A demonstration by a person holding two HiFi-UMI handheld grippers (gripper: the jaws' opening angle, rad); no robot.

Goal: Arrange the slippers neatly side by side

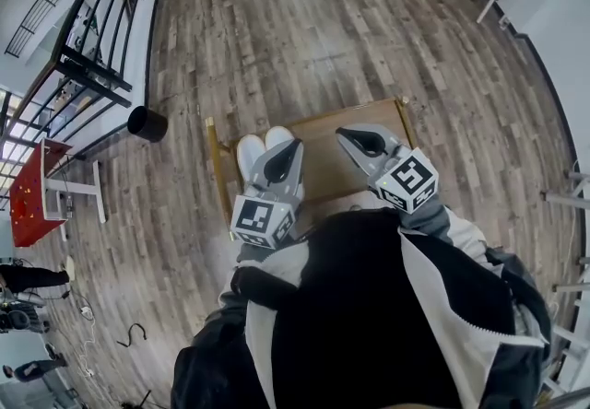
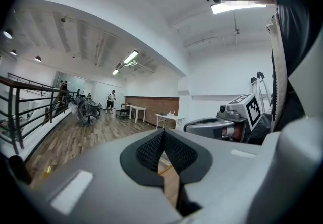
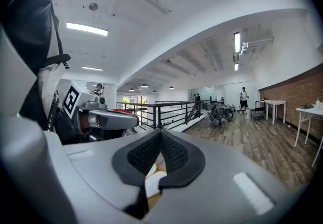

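Head view: a pair of white rounded slippers (image 1: 251, 155) lies side by side toward the 9 o'clock side of the small brown wooden surface (image 1: 323, 168). The left hand-held gripper (image 1: 294, 148) hangs over their 3 o'clock edge. The right hand-held gripper (image 1: 342, 133) hovers further toward 3 o'clock, clear of them.

Left gripper view: the jaws are pressed together on nothing.

Right gripper view: the jaws meet, empty, with a white slipper (image 3: 152, 182) below at 6 o'clock.
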